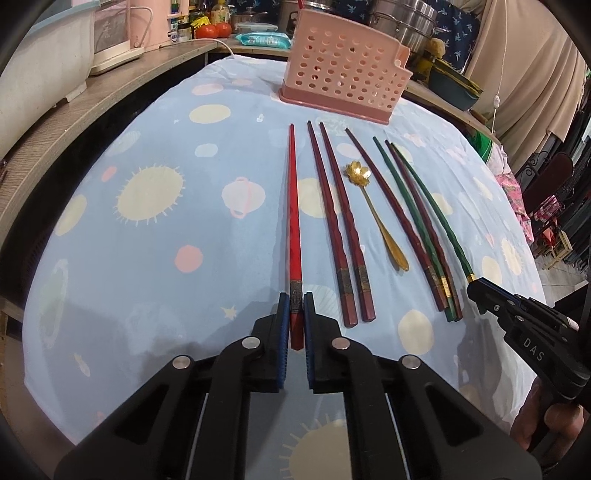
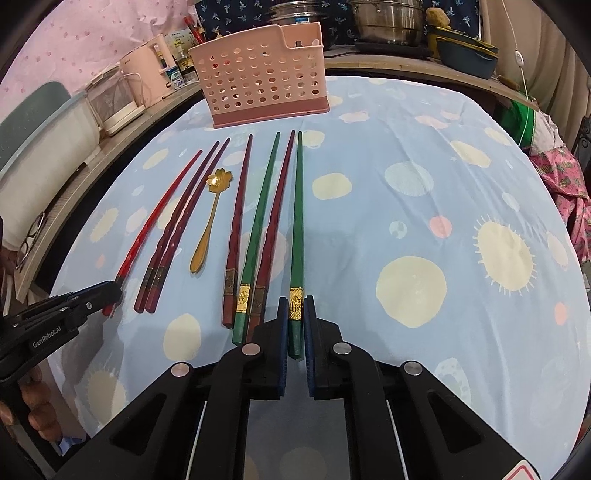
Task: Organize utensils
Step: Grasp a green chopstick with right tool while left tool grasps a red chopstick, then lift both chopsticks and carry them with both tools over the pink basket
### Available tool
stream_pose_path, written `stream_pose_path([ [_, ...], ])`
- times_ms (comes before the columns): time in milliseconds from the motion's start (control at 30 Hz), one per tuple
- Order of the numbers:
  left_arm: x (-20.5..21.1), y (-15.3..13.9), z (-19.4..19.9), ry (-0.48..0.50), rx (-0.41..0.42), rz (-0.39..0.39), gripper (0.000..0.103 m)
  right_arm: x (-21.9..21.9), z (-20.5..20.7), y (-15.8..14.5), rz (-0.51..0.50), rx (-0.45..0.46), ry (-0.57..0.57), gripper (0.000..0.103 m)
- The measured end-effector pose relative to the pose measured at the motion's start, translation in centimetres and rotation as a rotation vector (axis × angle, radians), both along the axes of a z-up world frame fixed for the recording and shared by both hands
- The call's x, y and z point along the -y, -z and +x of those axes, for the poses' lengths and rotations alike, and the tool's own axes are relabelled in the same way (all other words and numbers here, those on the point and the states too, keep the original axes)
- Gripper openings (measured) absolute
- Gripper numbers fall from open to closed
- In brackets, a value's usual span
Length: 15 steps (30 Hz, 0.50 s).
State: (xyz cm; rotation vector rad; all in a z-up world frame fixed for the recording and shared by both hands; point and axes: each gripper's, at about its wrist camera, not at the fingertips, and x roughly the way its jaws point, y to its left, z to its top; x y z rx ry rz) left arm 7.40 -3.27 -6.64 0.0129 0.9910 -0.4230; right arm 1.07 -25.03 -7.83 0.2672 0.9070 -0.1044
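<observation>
Several chopsticks and a gold flower spoon (image 1: 373, 206) lie side by side on the blue patterned cloth (image 1: 147, 258). My left gripper (image 1: 296, 302) is shut on the thick end of the bright red chopstick (image 1: 294, 206), leftmost in the row. My right gripper (image 2: 295, 306) is shut on the thick end of the rightmost green chopstick (image 2: 297, 221), by its gold band. In the left wrist view the right gripper (image 1: 476, 291) shows at the right edge on that green chopstick (image 1: 432, 206). A pink perforated utensil holder (image 1: 343, 66) stands beyond the row, also seen as the holder (image 2: 262, 74).
Dark red chopsticks (image 1: 340, 221) and a second green chopstick (image 2: 258, 229) lie between the two held ones. A wooden counter (image 1: 74, 110) behind the table carries a white appliance (image 1: 110, 33), jars, tomatoes (image 1: 214, 29) and steel pots (image 2: 388, 18). Glasses (image 2: 31, 236) rest at the left.
</observation>
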Motion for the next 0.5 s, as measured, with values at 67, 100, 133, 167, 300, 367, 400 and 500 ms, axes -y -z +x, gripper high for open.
stream_pose_path([
  [67,-0.2,-0.7,-0.1,-0.004,0.015,-0.006,0.007,0.2,-0.1,-0.7,0.005,0.018,0.003,0.007],
  [100,-0.3,-1.1,-0.1,-0.006,0.023,-0.010,0.007,0.3,-0.1,-1.0,0.008,0.027,0.006,0.007],
  [133,-0.4,-1.6,-0.1,-0.006,0.035,-0.016,0.007,0.5,-0.2,-1.5,0.014,0.037,0.009,0.007],
  [167,-0.5,-2.1,-0.1,-0.005,0.046,-0.019,0.007,0.7,-0.2,-1.8,0.021,0.046,0.013,0.007],
  [300,-0.6,-4.0,0.0,-0.005,0.079,-0.040,0.007,1.5,-0.1,-3.4,0.031,0.083,0.030,0.007],
  [367,-0.7,-4.8,0.1,-0.008,0.095,-0.048,0.007,1.9,0.1,-4.2,0.037,0.100,0.036,0.007],
  [400,-0.7,-5.3,0.3,-0.010,0.103,-0.050,0.007,2.1,0.1,-4.6,0.036,0.108,0.039,0.007],
  [500,-0.9,-6.7,0.8,-0.023,0.134,-0.063,0.007,2.6,0.4,-6.0,0.026,0.141,0.047,0.007],
])
